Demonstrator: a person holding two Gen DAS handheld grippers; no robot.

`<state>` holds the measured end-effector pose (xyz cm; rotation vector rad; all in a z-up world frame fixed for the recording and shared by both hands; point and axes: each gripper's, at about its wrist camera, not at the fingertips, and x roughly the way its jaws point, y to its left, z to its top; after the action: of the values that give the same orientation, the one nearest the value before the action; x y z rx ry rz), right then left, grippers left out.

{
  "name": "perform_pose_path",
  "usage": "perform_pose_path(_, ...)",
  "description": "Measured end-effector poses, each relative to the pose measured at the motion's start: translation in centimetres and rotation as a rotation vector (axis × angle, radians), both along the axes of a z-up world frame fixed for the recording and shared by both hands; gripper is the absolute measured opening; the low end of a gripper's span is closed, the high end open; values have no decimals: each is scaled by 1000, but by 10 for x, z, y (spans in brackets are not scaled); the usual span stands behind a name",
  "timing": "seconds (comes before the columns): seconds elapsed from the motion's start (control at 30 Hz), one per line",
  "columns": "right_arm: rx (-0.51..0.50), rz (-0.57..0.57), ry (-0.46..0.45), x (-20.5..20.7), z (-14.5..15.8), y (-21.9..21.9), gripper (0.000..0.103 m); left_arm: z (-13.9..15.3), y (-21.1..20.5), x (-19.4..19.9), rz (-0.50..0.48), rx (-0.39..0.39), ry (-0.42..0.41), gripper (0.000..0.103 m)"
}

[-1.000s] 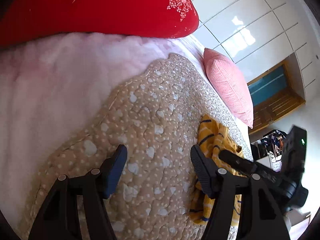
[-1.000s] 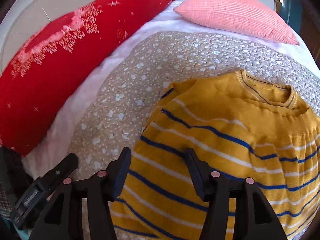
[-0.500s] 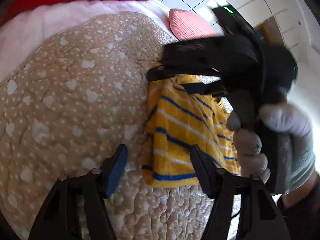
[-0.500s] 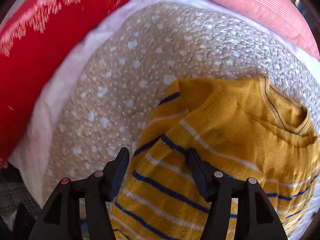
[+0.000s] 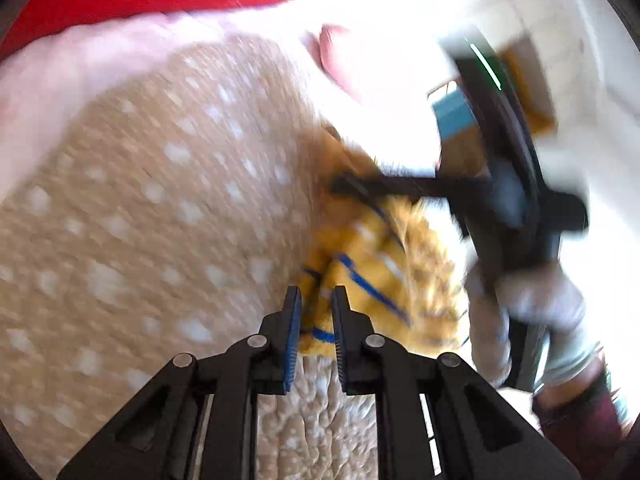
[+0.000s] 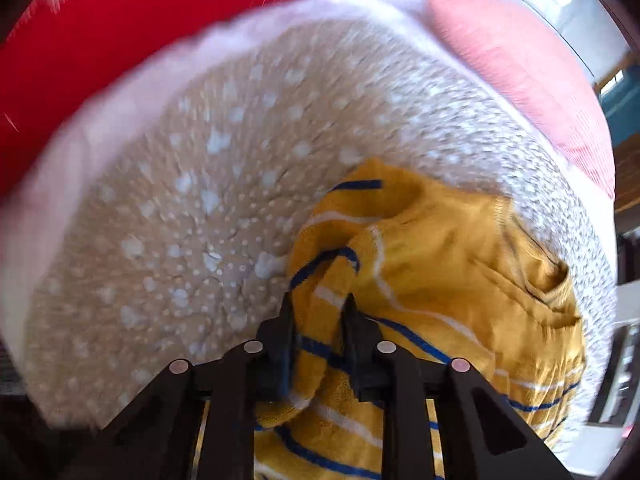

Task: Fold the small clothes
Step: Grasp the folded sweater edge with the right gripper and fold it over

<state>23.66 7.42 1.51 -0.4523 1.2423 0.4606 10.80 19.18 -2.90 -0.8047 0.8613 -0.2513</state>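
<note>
A small yellow sweater (image 6: pixel 440 264) with blue and white stripes lies bunched on a tan spotted quilt (image 6: pixel 200 208). My right gripper (image 6: pixel 318 304) is shut on a fold of its striped side, near the left edge of the garment. My left gripper (image 5: pixel 316 300) is shut on the sweater's (image 5: pixel 372 268) near bottom corner. The right gripper (image 5: pixel 512 200) and its gloved hand show blurred to the right in the left wrist view, over the sweater's far end. The neckline (image 6: pixel 552 288) lies at the right.
A red pillow (image 6: pixel 120 28) lies at the far left of the bed and a pink cushion (image 6: pixel 520 64) at the far right. A white fleecy blanket (image 6: pixel 72 152) borders the quilt. White wardrobe doors (image 5: pixel 500 8) stand behind.
Both grippers have closed from wide open onto the sweater. The left gripper moved in to the sweater's corner, and the cloth has bunched up from lying flat.
</note>
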Motion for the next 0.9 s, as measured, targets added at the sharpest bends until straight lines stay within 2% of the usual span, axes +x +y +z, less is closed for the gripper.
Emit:
perform_pose_path(0.1, 106, -54, -21, 1, 26, -40, 21, 9, 21, -8, 129, 63, -22, 23)
perform_pose_path(0.17, 147, -99, -43, 0, 39, -81, 20, 6, 23, -8, 170, 59, -11, 25)
perform_pose_path(0.27, 181, -216, -75, 1, 53, -154, 18, -2, 12, 4, 121, 32, 7, 25)
perform_pose_path(0.37, 196, -350, -92, 2, 59, -223, 16, 1, -20, 16, 62, 73, 9, 25)
perform_pose_path(0.47, 133, -486, -131, 7, 47, -287, 11, 1, -53, 26, -10, 76, 5, 25)
perform_pose_path(0.5, 87, -537, -140, 9, 38, -307, 0, 4, -60, 27, -36, 66, 4, 25)
perform_pose_path(0.57, 4, -596, -157, 10, 27, -331, 1, 4, -77, 28, -75, 60, 4, 25)
perform_pose_path(0.63, -28, -656, -145, 9, 17, -355, 1, 3, -93, 32, -110, 83, 5, 25)
perform_pose_path(0.67, -7, -679, -141, 6, 18, -363, 1, 2, -100, 31, -124, 100, 7, 25)
perform_pose_path(0.7, 61, -703, -141, 1, 25, -372, 1, 1, -107, 32, -139, 119, 11, 25)
perform_pose_path(0.77, 198, -723, -136, -7, 41, -386, 10, 0, -114, 31, -149, 137, 11, 25)
perform_pose_path(0.8, 287, -722, -132, -10, 50, -387, 32, 0, -116, 36, -149, 135, 13, 25)
perform_pose_path(0.83, 345, -711, -130, -12, 56, -384, 59, -1, -116, 37, -149, 129, 15, 27)
perform_pose_path(0.9, 432, -663, -122, -12, 62, -368, 74, -3, -115, 34, -145, 107, 17, 28)
